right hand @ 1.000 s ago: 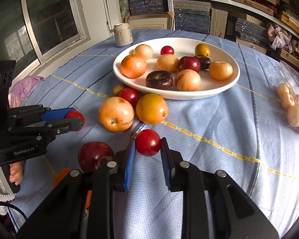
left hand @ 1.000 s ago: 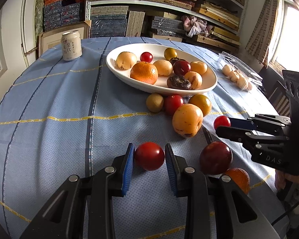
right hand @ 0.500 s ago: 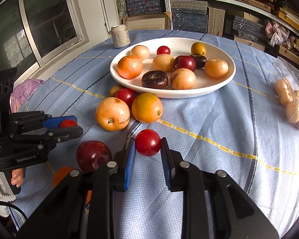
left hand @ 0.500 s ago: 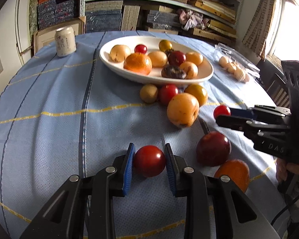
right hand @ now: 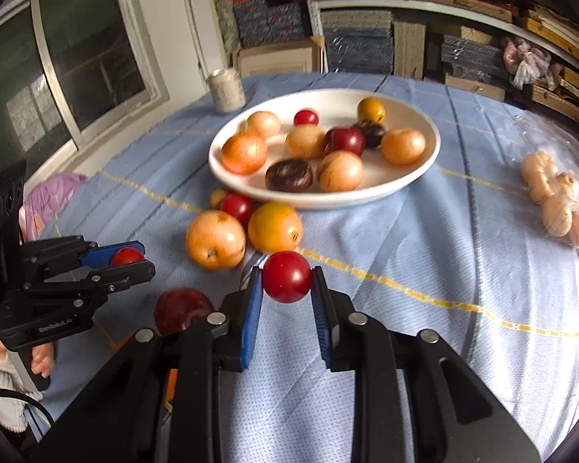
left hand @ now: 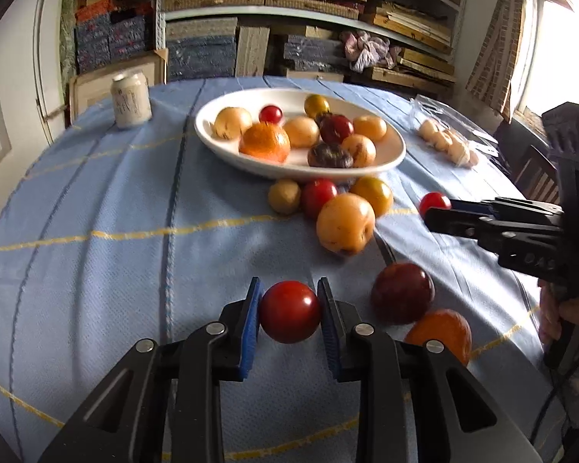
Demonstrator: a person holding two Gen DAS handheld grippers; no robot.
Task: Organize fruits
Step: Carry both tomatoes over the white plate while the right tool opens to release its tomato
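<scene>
Currently catalogued: two small red fruits, each being held clear of the cloth. The left gripper (left hand: 290, 310) is clamping a red fruit (left hand: 290, 311) between its blue pads; its jaws are standing narrow on the fruit. The right gripper (right hand: 285, 283) is pinching its own red fruit (right hand: 286, 276) the same way, also narrow and firmly closed on it.

Destination: the white bowl (right hand: 416, 177), lying far from both grippers across the blue tablecloth (left hand: 96, 270) and already carrying a mix of orange, yellow and dark fruits. From the left gripper the bowl is sitting ahead and slightly right; from the right gripper it is ahead and almost in line — by my judgement the right hand is the nearer.

Obstacles between: a loose cluster just near the bowl's near rim, namely a large orange fruit (left hand: 345, 223), a yellow fruit (left hand: 373, 194) and a second small red one (left hand: 319, 196). Each carry is likely needing to pass above these.

Nearby loose stock: a dark red plum (left hand: 402, 292) and an orange (left hand: 439, 335), both resting right of the left gripper.

Periphery: a can (left hand: 130, 99) at far left — a clear bag of pale fruits (right hand: 551, 196) at right.
</scene>
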